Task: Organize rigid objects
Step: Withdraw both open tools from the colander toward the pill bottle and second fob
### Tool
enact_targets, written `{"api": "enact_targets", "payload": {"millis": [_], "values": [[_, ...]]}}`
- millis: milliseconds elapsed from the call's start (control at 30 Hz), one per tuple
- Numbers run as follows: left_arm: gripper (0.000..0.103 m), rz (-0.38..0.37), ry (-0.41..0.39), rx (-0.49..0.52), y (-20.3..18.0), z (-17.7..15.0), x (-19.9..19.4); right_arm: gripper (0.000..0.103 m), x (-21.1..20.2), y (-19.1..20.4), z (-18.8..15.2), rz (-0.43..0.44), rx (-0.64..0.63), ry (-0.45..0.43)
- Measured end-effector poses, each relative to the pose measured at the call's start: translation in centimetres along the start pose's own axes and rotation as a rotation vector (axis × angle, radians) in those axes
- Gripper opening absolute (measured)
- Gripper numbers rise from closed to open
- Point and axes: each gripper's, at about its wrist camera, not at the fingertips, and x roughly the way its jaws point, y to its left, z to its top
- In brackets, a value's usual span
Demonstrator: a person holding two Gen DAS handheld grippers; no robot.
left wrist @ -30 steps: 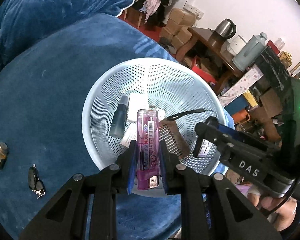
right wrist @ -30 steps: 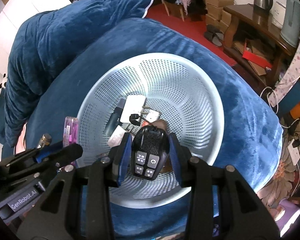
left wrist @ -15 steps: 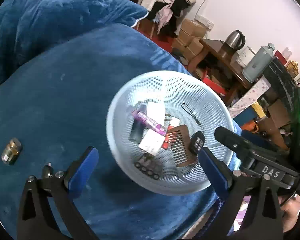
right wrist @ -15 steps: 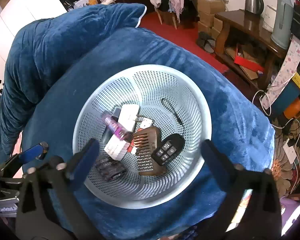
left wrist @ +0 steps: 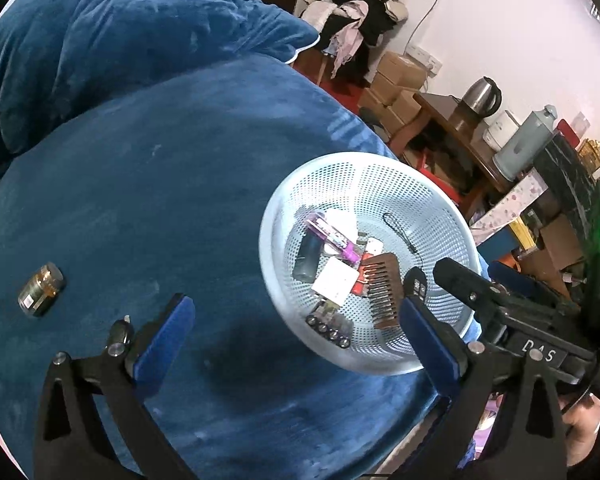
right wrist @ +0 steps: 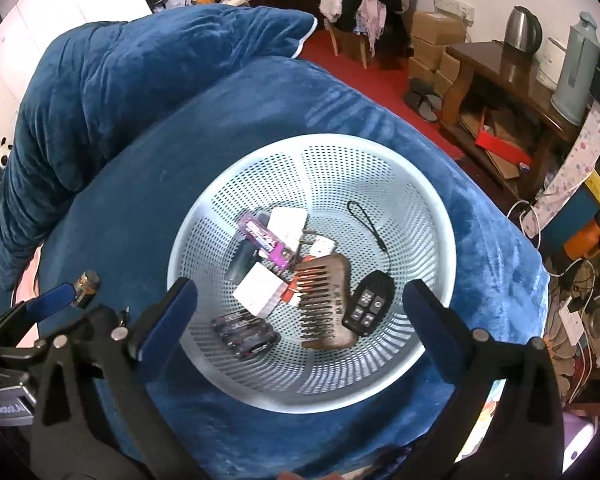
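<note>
Both the left gripper (left wrist: 296,330) and the right gripper (right wrist: 300,312) hang with jaws spread wide and nothing between them. Just beyond, the white basket (right wrist: 380,384) sits on the blue blanket (left wrist: 160,184), holding batteries (right wrist: 246,332), a brown comb (right wrist: 324,300), a black key fob (right wrist: 368,300) and a purple lighter (right wrist: 266,240). Farther left on the blanket, well apart from the basket, lies a small jar (left wrist: 42,290).
</note>
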Motion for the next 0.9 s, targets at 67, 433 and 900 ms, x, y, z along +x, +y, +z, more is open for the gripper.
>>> {"api": "enact_targets", "payload": {"millis": [67, 433, 900], "values": [[0.102, -0.001, 0.000, -0.007, 0.5, -0.2, -0.1, 0.103, 0.0, 0.5, -0.1, -0.001, -0.007, 0.003], [0.102, -0.001, -0.008, -0.045, 2.9, -0.6, -0.9, 0.103, 0.1, 3.0, -0.4, 0.002, -0.050, 0.010], [0.102, 0.017, -0.015, -0.105, 7.1, -1.6, -1.7, 0.103, 0.9, 7.2, -0.9, 0.022, -0.115, 0.028]]}}
